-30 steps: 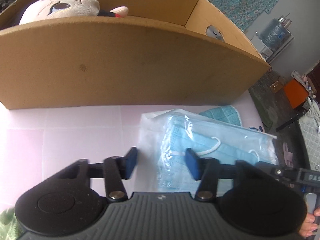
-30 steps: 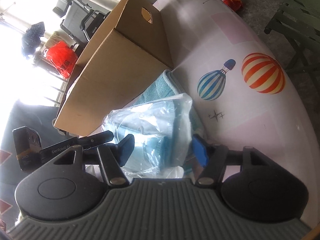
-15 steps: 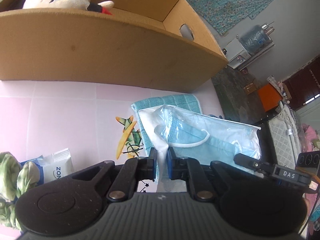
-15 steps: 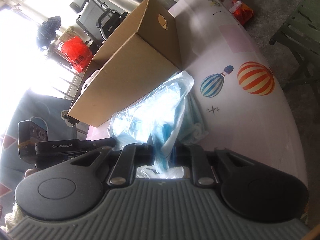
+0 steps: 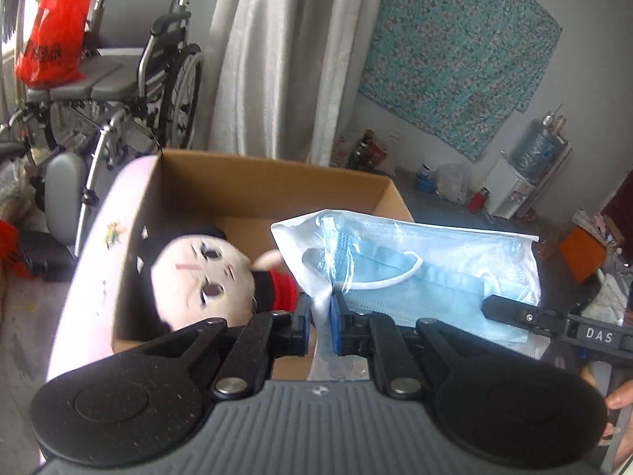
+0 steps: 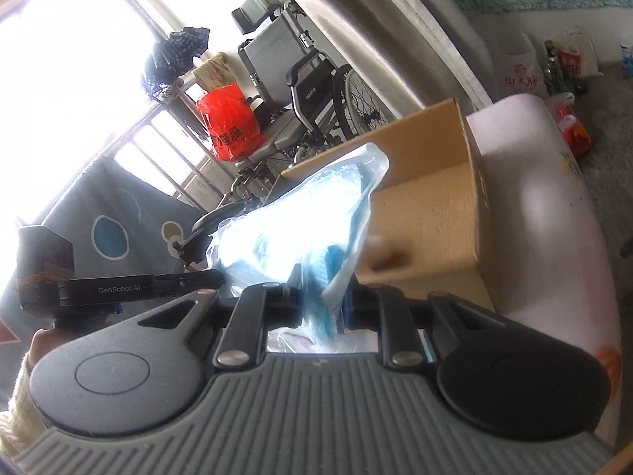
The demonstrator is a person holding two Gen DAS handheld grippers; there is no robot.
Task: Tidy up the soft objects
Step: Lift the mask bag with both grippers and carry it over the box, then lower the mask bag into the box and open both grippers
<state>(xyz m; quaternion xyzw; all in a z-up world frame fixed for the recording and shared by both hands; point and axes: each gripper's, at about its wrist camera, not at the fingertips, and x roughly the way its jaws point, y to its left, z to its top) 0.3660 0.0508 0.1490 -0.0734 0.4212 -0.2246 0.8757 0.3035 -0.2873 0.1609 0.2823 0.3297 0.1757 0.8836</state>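
In the left wrist view, the left gripper [image 5: 319,318] has its fingers closed on the white edge of the mask pack [image 5: 415,273], a clear plastic bag with blue face masks inside. The pack hangs in the air above the open cardboard box [image 5: 253,190], and its far end reaches past the right wall of the box. Inside the box, a plush doll [image 5: 205,273] with a black cap and a red collar lies against the near wall. The box stands on a counter [image 5: 95,261] with a pink cover. In the right wrist view, the right gripper [image 6: 322,304] also pinches the mask pack [image 6: 300,229], with its fingers closed on bunched plastic at the other end, so both grippers carry the pack together. The cardboard box [image 6: 443,213] is just behind and below the pack here. The step in hand seems to be to lower the pack into the free part of the box beside the doll. To do it well, both grippers should go down together and keep the pack level, bring the far end inside the right wall first, and open only when the plastic rests on the bottom. Thin plastic may slip from the fingers, so the movement should be slow.
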